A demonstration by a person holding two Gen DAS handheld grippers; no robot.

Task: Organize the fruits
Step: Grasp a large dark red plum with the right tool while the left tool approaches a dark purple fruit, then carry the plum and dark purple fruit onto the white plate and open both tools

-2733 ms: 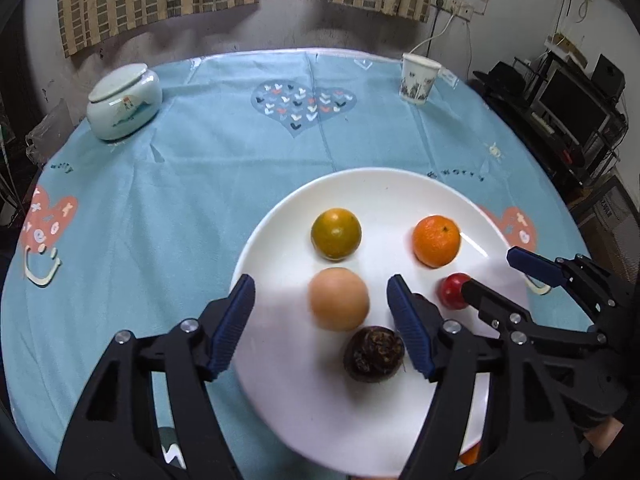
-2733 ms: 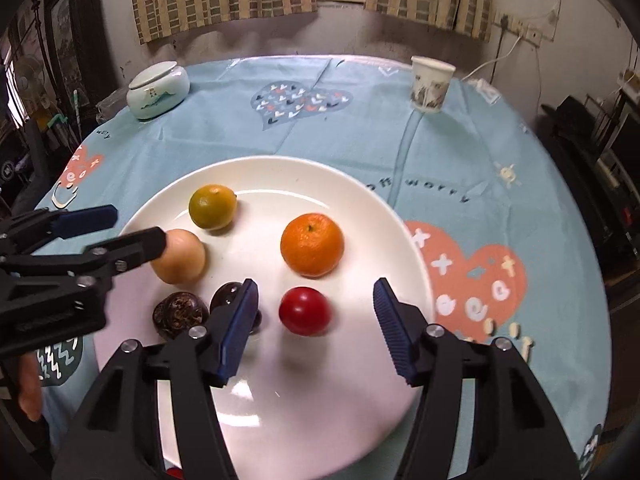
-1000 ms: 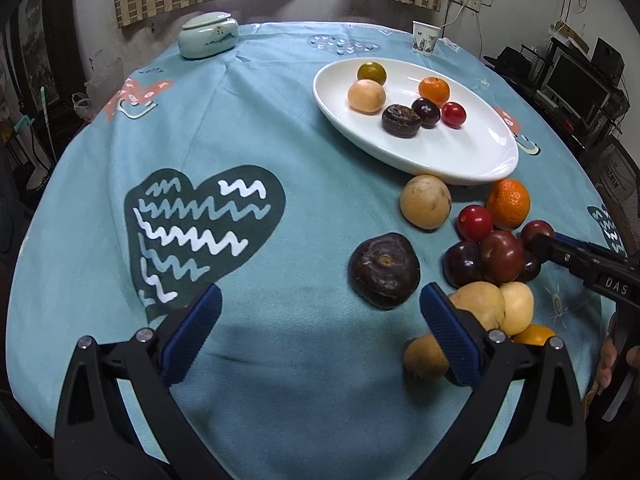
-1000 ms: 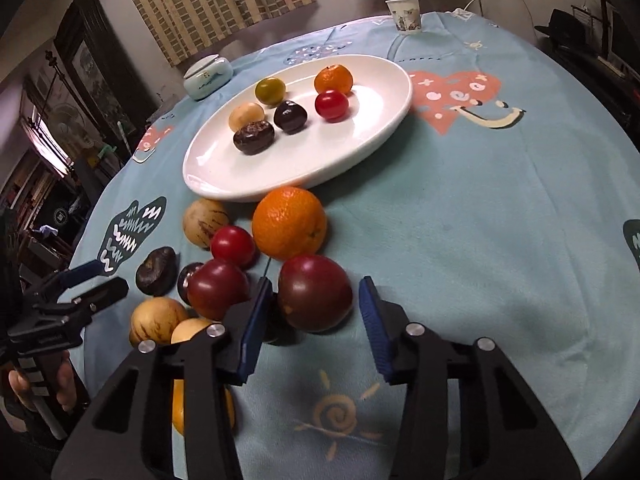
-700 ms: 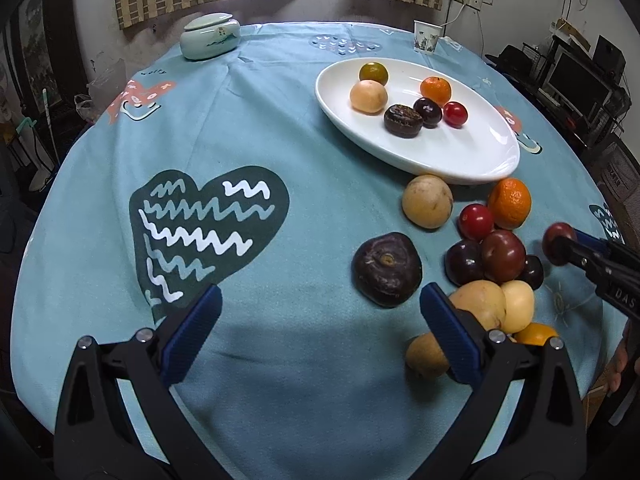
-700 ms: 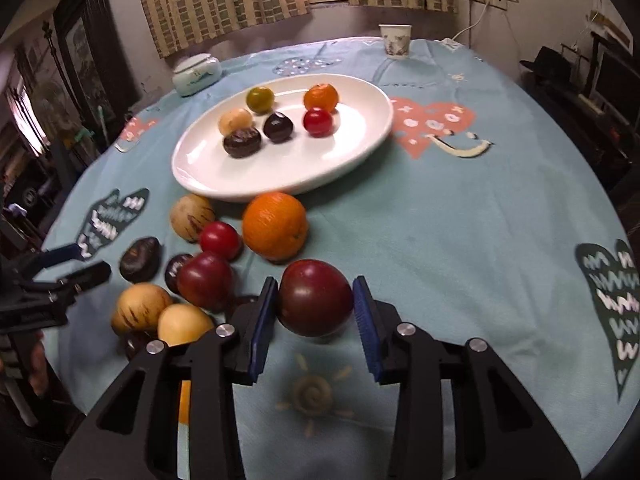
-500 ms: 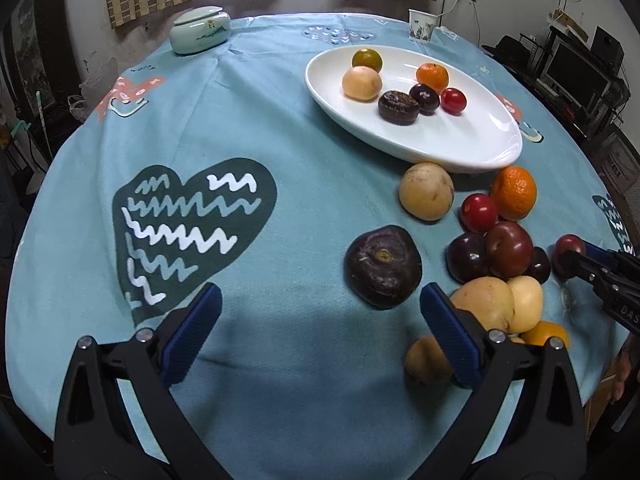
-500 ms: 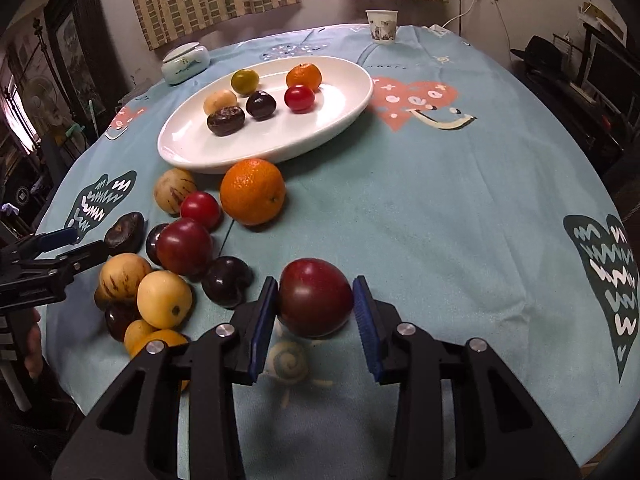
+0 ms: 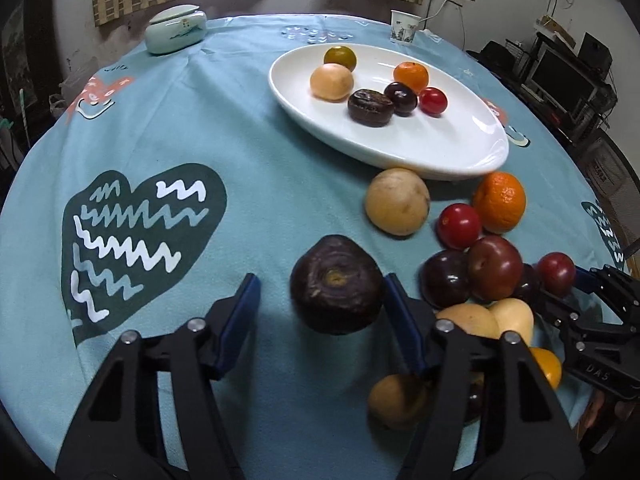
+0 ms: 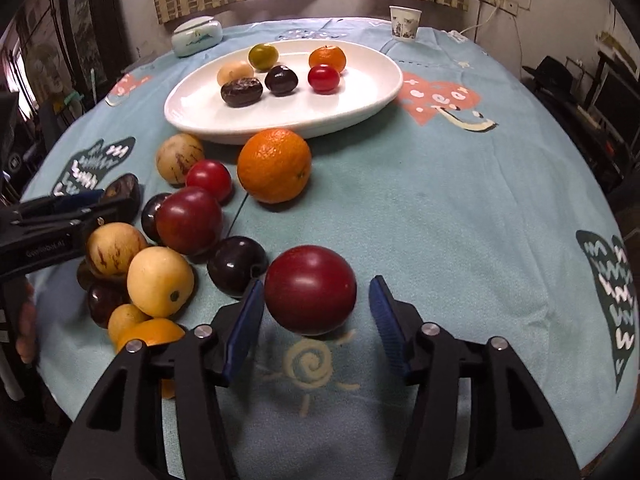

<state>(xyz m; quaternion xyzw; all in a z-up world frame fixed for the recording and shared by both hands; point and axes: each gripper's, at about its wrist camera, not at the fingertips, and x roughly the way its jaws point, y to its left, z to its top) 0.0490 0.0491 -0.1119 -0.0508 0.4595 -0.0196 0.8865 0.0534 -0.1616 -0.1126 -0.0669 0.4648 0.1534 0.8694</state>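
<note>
A white oval plate (image 9: pixel 440 152) holds several fruits, and it also shows in the right wrist view (image 10: pixel 360 104). A pile of loose fruits lies on the cloth before it. My left gripper (image 9: pixel 320 300) is open around a dark wrinkled fruit (image 9: pixel 336 284); its right pad touches the fruit, its left pad stands clear. My right gripper (image 10: pixel 316 312) is open around a dark red plum (image 10: pixel 310 288), left pad at the plum and a gap at the right pad. The plum rests on the cloth. It also shows in the left wrist view (image 9: pixel 556 274).
An orange (image 10: pixel 274 164), red plums, yellow fruits and dark plums crowd left of my right gripper. A lidded ceramic jar (image 9: pixel 176 34) and a paper cup (image 9: pixel 404 28) stand at the table's far side. Shelves and a monitor (image 9: pixel 560 80) are beyond the right edge.
My right gripper has opened off the red plum, which now sits on the cloth. My left gripper has moved forward and narrowed around the dark wrinkled fruit.
</note>
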